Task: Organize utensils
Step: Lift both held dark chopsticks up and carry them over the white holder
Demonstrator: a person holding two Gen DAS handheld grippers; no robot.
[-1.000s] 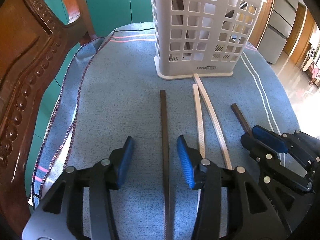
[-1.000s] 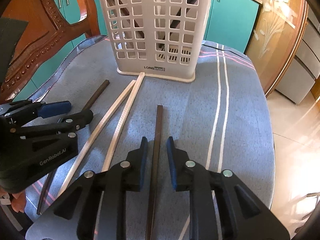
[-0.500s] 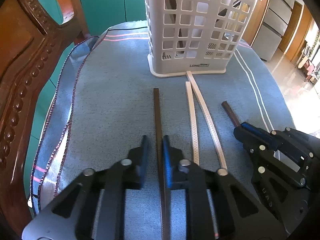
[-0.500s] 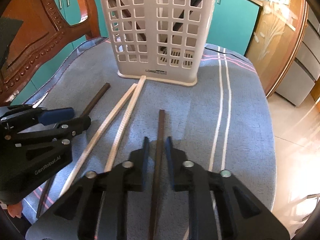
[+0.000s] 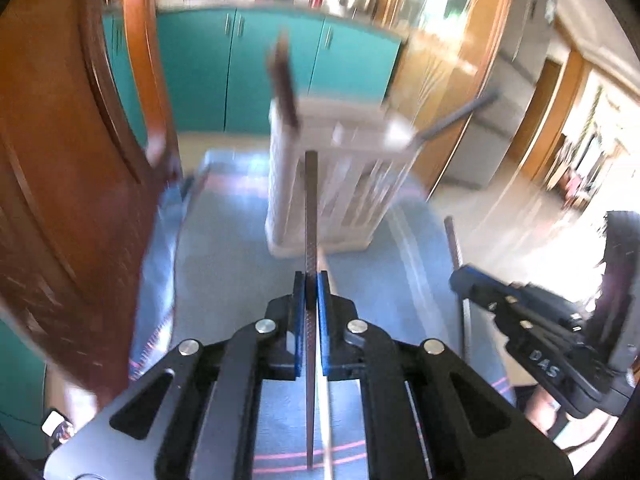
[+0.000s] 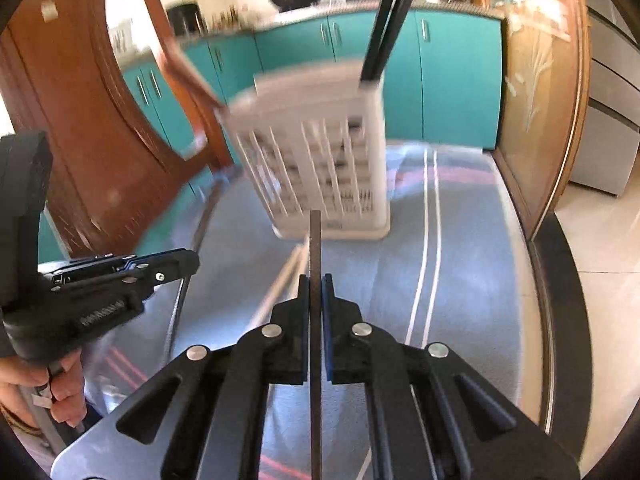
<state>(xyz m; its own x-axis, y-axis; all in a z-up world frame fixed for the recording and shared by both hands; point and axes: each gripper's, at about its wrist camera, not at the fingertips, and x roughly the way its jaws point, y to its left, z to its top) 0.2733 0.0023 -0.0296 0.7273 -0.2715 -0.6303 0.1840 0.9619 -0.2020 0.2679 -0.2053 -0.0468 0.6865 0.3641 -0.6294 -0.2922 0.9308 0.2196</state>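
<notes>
My left gripper (image 5: 311, 280) is shut on a dark chopstick (image 5: 311, 208), which points forward above the blue cloth towards the white slotted basket (image 5: 352, 196). My right gripper (image 6: 316, 280) is shut on a second dark chopstick (image 6: 315, 240), likewise raised and aimed at the basket (image 6: 320, 160). Each gripper shows in the other's view: the right one (image 5: 460, 278) at the right, the left one (image 6: 190, 260) at the left. Two pale chopsticks (image 6: 280, 280) lie on the cloth in front of the basket. Dark utensils (image 6: 386, 28) stand in the basket. Both views are blurred.
The blue striped cloth (image 6: 460, 280) covers the rounded table. A carved wooden chair (image 5: 60, 160) rises close on the left. Teal cabinets (image 5: 200, 72) stand behind, and a wooden panel (image 6: 536, 120) stands at the right. A person's hand (image 6: 60, 392) holds the left gripper.
The left jaws closed on the dark chopstick; the right ones tightened on theirs. Both grippers then rose with their chopsticks off the cloth and tilted up, so the basket now appears lower.
</notes>
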